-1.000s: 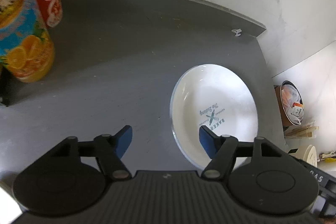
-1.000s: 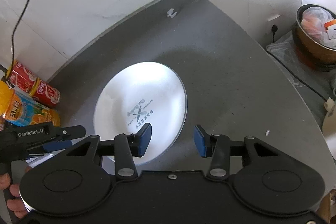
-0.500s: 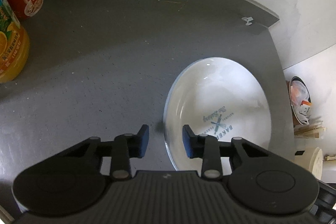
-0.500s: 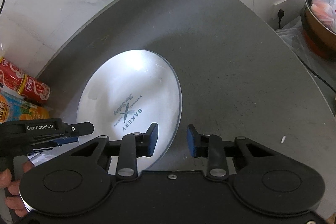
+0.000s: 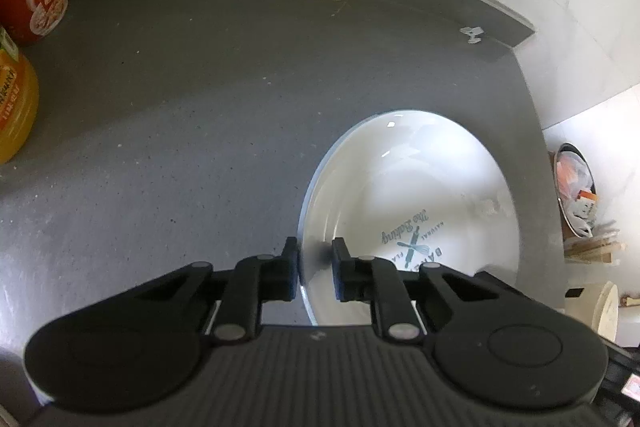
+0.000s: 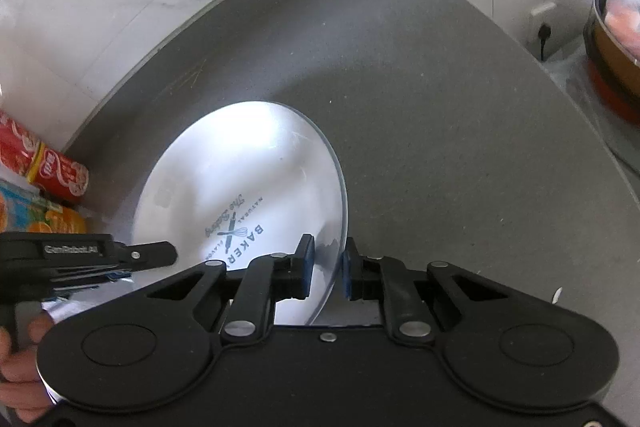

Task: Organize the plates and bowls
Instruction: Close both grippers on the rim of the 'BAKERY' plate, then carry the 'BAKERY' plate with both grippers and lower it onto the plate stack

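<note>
The plate (image 5: 416,203) is clamped at opposite rim edges by the left tool (image 5: 315,269) and right tool (image 6: 325,267), low in frame; stowing remains undone.

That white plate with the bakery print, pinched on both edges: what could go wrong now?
1. The white plate with the bakery print is glossy and held only at its thin rim by the left gripper and right gripper; it might slip.
2. Uneven lifting could tilt it onto the grey countertop.
</note>
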Motion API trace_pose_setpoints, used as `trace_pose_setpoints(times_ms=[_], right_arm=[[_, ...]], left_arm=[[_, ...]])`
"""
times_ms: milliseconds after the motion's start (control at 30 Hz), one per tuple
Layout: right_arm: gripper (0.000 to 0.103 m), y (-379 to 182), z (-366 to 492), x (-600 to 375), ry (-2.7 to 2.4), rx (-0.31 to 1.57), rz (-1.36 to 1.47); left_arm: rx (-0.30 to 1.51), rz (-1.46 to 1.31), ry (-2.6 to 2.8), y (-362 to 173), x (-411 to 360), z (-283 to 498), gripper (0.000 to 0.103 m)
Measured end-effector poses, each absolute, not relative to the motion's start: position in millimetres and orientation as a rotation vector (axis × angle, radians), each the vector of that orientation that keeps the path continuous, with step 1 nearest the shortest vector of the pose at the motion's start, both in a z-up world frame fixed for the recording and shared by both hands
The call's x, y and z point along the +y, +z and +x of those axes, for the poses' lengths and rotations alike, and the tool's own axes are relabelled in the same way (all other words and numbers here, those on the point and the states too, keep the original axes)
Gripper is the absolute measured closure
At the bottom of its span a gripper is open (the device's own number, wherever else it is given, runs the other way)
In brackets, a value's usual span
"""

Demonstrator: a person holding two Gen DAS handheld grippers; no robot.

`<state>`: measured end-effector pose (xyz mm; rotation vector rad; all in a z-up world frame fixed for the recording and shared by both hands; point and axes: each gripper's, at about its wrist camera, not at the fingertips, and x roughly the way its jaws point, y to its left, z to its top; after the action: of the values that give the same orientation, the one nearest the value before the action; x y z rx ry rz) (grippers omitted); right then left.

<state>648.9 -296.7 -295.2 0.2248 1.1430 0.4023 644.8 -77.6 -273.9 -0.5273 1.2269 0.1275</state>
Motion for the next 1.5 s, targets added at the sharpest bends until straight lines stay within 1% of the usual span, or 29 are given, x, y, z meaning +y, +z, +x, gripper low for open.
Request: trace_pose_setpoints(times_ms=[267, 567, 1067, 1500], right_arm=[[0.09, -272.0, 628.6, -302.1, 0.436, 1.082, 0.212], [0.09, -245.9, 610.1, -300.8, 0.424, 1.013, 0.224], [0.09, -189.9, 558.9, -290.3, 0.442, 0.916, 0.234], [0.09, -173.5, 504.2, -262.4, 0.479, 0.886, 0.218]], left_arm=[[1.161, -0.534, 0.092, -246.3, -68.5, 625.6, 0.093], [1.1, -0.535, 0.056, -214.0, -59.8, 606.1, 0.093], [0.999, -0.563, 0.007, -159.1, -37.4, 547.7, 0.093], [0.966, -0.571, 0.023, -142.4, -10.8, 488.5, 0.093]])
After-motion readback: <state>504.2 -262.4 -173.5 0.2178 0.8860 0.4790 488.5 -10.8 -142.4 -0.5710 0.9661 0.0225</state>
